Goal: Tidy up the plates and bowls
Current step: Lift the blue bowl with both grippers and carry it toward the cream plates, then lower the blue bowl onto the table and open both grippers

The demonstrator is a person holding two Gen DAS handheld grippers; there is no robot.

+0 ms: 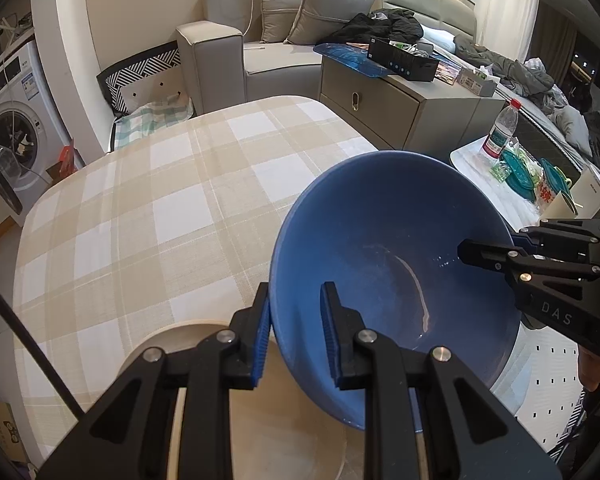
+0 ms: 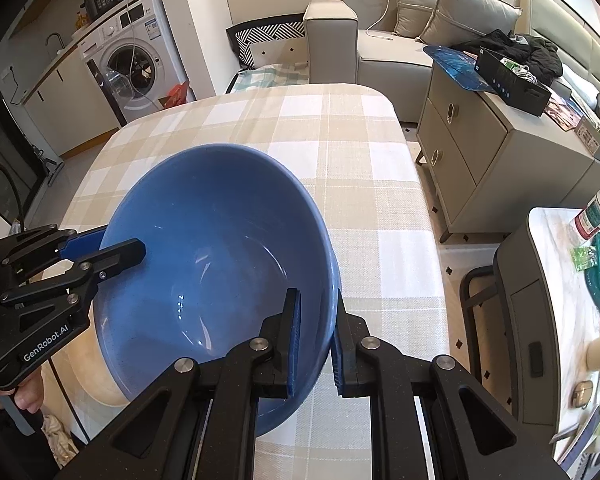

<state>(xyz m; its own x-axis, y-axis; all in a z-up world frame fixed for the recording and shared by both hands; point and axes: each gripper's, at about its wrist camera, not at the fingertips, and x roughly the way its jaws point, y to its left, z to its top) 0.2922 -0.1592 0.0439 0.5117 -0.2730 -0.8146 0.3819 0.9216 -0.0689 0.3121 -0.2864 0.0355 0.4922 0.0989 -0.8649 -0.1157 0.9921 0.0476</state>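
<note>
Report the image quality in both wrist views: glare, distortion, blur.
Left wrist view: strong fisheye bending with black corners; a pale streak of glare runs across the inside of the blue bowl; sharp, no motion blur. Right wrist view: the same barrel distortion curves the checked tablecloth; small window highlights glint inside the bowl; bright daylight washes out the upper right edge; focus is crisp.

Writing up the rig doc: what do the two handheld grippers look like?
Both match: the left gripper and right gripper have black angular linkage arms with silver pivot screws and ribbed blue finger pads. White lettering marks their bodies: "GenRobot.AI" on the left, "DAS" on the right.
</note>
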